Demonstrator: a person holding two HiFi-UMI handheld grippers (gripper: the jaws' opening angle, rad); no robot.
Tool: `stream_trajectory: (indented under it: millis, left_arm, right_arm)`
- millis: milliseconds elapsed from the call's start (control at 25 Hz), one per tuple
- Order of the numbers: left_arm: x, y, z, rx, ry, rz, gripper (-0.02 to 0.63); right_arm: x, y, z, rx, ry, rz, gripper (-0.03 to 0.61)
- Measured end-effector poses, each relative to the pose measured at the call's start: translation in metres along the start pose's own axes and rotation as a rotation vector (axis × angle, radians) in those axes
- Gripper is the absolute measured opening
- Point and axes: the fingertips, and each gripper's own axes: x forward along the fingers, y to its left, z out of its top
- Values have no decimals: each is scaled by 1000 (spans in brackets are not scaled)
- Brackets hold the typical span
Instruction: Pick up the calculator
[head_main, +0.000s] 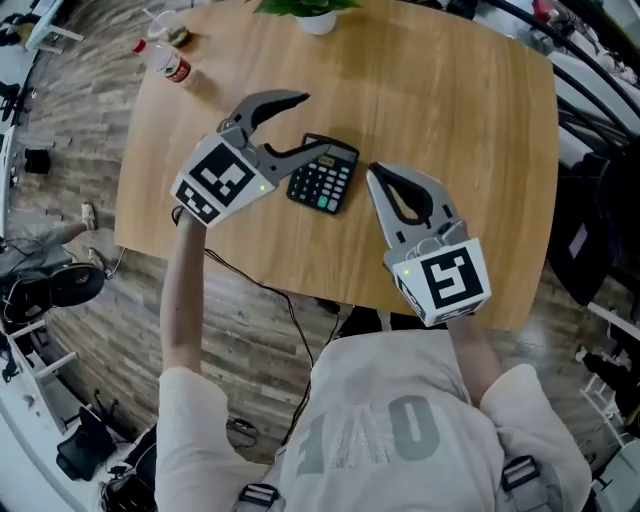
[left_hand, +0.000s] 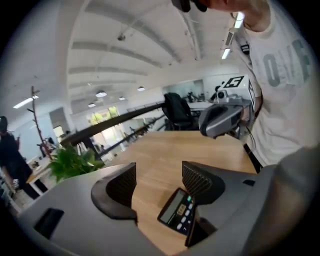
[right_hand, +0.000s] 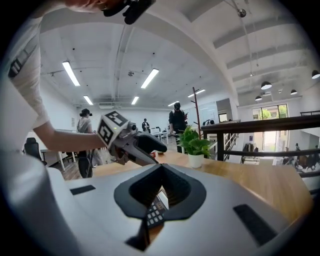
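A black calculator (head_main: 325, 175) lies flat on the wooden table (head_main: 450, 110), near its front middle. My left gripper (head_main: 315, 122) comes at it from the left with its jaws wide open. One jaw hangs over the calculator's near-left edge and the other stands clear behind it. In the left gripper view the calculator (left_hand: 177, 210) lies just below the right-hand jaw, with nothing between the pads. My right gripper (head_main: 372, 172) is shut, its tips just right of the calculator. In the right gripper view the calculator (right_hand: 154, 211) shows through the hollow below the jaw tips of the right gripper (right_hand: 161, 167).
A potted plant (head_main: 318, 18) stands at the table's far edge. A plastic bottle (head_main: 170, 62) lies at the far left corner. A black cable (head_main: 270, 295) runs over the floor by the near edge. Dark chairs and equipment stand around the table.
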Motion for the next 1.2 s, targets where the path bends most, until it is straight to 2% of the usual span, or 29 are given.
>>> stream_trajectory:
  millis: [160, 240, 360, 520, 760, 880, 1200]
  left_arm:
    - [37, -15, -54, -73, 244, -378, 288]
    - [51, -27, -77, -94, 363, -539, 288]
    - [67, -36, -105, -50, 521, -697, 288]
    - [77, -52, -124, -18, 672, -879, 288]
    - [87, -73, -143, -35, 774, -1042, 286]
    - [84, -79, -150, -52, 827, -1107, 253]
    - [88, -85, -161, -123, 852, -1187, 224]
  right_arm:
    - [6, -5, -23, 64, 56, 6, 18]
    - [10, -6, -35, 84, 82, 18, 18]
    - [15, -8, -50, 129, 118, 28, 18]
    - [18, -11, -69, 154, 153, 58, 18]
    - [23, -12, -82, 185, 188, 106, 18]
    - [30, -9, -82, 191, 195, 137, 18]
    - [48, 7, -86, 215, 199, 197, 18]
